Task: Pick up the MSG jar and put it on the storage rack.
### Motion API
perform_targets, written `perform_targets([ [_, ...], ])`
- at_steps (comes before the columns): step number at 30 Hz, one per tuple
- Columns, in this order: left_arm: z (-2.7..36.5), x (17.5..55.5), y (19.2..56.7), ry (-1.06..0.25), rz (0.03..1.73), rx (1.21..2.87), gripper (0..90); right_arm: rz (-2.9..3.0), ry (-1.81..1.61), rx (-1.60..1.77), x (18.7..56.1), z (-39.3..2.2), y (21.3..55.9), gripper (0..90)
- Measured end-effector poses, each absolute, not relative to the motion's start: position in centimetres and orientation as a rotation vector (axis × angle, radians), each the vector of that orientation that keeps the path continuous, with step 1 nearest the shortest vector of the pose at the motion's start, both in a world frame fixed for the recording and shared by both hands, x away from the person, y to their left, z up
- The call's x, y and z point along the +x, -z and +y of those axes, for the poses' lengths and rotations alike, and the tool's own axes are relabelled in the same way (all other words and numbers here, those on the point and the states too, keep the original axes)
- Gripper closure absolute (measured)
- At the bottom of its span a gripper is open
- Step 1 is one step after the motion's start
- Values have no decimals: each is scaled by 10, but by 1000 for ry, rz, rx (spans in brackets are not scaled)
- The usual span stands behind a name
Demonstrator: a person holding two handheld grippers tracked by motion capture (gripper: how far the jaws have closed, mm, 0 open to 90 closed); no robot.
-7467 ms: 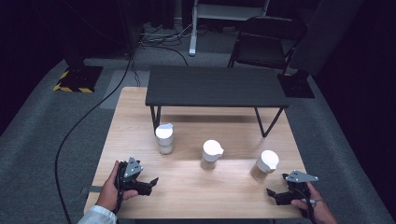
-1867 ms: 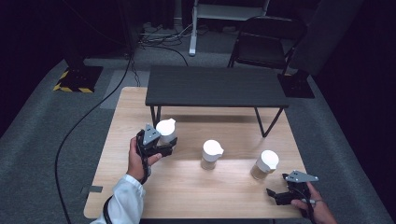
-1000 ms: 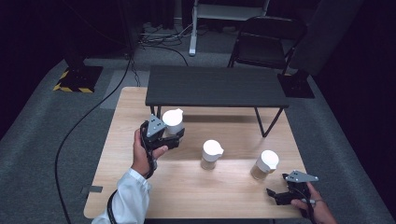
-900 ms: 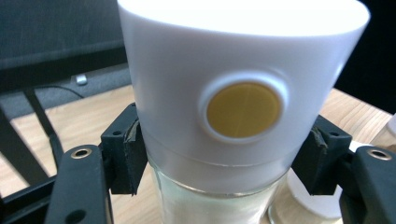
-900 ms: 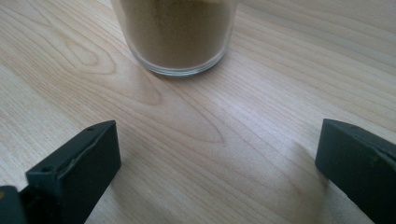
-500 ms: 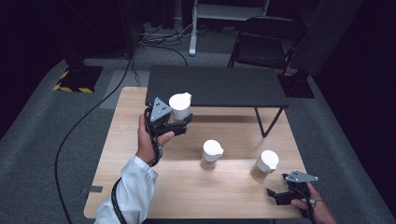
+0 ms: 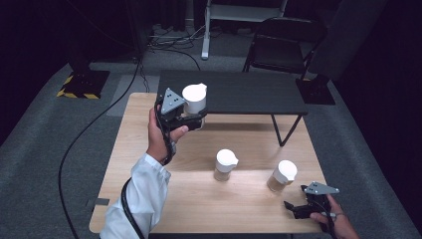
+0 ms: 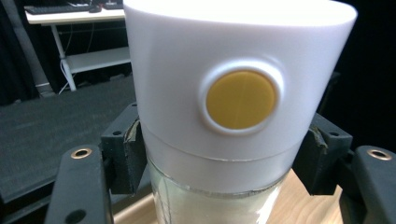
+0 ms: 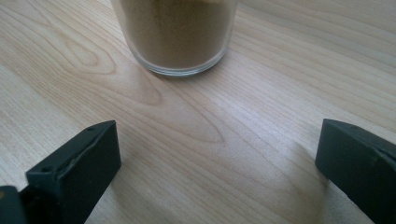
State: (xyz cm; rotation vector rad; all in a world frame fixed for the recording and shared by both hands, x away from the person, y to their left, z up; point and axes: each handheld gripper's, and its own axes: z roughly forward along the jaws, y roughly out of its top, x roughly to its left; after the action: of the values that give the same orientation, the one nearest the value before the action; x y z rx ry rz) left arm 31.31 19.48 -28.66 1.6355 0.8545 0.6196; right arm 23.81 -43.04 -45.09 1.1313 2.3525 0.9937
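A glass jar with a white lid (image 7: 194,102) hangs in the air at the near left edge of the low black table (image 7: 239,92), with my left gripper (image 7: 191,118) shut on it. The left gripper view shows that jar (image 8: 233,107) close up, a yellow dot on its lid, both black jaws pressed to its glass sides. A second white-lidded jar (image 7: 225,164) stands mid-table. A third jar (image 7: 281,176) with brown powder stands at the right, seen close as the brown jar (image 9: 175,32). My right gripper (image 7: 298,206) rests open on the wood just in front of it.
The wooden table (image 7: 149,204) carries the black table on thin legs at its far side. A black chair (image 7: 286,47) and cables lie on the grey floor beyond. A black cable (image 7: 84,137) runs off to the left.
My left gripper has lifted the white-lidded jar off the wood and carried it up and away toward the black table's left end. The right gripper has kept still.
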Motion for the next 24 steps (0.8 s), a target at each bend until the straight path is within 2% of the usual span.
perform_targets([
  [8,191,319,280,-650,862,1606,297,2353,-994,1131,238,-430,451,0],
  [24,187,354,270,-683,881,1580,297,2353,-994,1131,238,-430,451,0],
])
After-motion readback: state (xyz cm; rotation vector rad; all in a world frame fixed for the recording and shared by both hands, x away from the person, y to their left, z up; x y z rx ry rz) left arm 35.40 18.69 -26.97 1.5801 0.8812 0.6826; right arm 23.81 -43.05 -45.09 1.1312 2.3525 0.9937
